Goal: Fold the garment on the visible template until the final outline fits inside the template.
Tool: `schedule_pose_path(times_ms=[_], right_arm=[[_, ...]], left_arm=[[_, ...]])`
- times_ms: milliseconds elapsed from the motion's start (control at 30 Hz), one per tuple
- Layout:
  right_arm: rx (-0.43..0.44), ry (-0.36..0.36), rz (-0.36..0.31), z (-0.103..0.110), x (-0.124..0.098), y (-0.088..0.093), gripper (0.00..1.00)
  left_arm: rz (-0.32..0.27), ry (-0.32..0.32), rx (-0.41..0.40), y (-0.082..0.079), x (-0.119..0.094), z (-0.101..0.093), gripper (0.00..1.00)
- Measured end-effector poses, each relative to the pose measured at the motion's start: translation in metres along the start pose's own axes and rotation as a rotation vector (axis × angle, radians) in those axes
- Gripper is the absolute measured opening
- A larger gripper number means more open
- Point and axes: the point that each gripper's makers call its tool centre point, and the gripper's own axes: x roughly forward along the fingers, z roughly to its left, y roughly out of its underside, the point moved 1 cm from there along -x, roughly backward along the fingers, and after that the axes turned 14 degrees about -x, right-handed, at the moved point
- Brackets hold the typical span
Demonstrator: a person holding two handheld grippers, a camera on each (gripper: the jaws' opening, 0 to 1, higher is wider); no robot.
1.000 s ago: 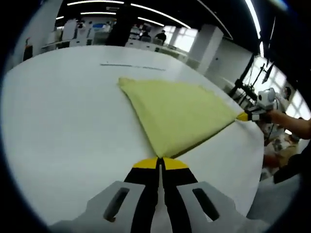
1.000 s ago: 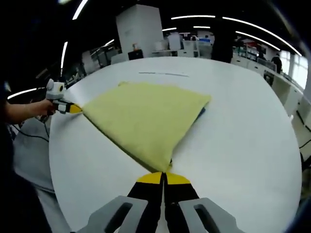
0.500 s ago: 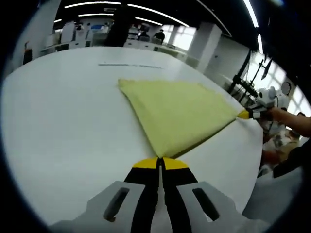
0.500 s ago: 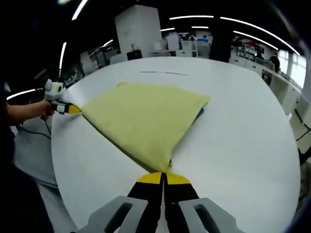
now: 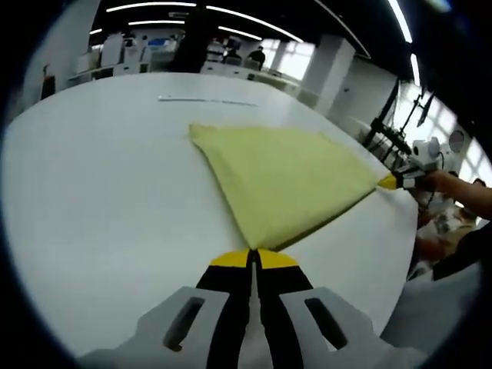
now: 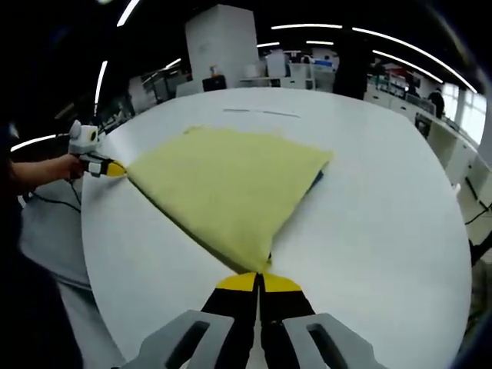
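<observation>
Yellow garment (image 5: 286, 178) lay flat on white table (image 5: 100, 200), stretched between two corners. Left gripper (image 5: 254, 260) clamped on near corner, jaws together; right gripper (image 6: 258, 282) clamped on other corner. Over last second garment almost did not move, only small drift of views. Blue edge (image 6: 317, 181) peeked from under garment's far corner. Judgement: cloth kept taut, fold step not started.
</observation>
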Motion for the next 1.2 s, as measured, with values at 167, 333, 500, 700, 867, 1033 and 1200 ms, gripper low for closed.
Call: schedule_pose_path(times_ms=[167,333,500,700,867,1033,1200], right_arm=[[0.015,0.002,-0.001,0.0,-0.001,-0.001,0.0],[0.077,0.028,-0.007,-0.005,-0.002,-0.003,0.0],[0.1,0.04,-0.039,-0.007,-0.006,-0.012,0.05],[0.084,0.031,-0.095,0.0,-0.011,-0.034,0.37],[0.091,-0.017,-0.176,0.017,-0.018,-0.058,0.58],[0.092,-0.038,-0.24,0.028,-0.031,-0.079,0.71],[0.087,-0.022,-0.262,0.031,-0.042,-0.091,0.83]], left_arm=[[0.0,-0.032,0.023,-0.001,-0.001,0.004,0.0],[-0.01,-0.047,0.008,-0.002,-0.004,0.007,0.0],[-0.051,-0.068,0.0,-0.01,-0.01,0.007,0.15],[-0.08,-0.067,0.039,-0.024,-0.014,-0.001,0.31],[-0.123,-0.036,0.05,-0.036,-0.021,-0.015,0.46],[-0.166,-0.011,-0.003,-0.045,-0.029,-0.026,0.63],[-0.196,-0.017,0.026,-0.053,-0.041,-0.033,0.74]])
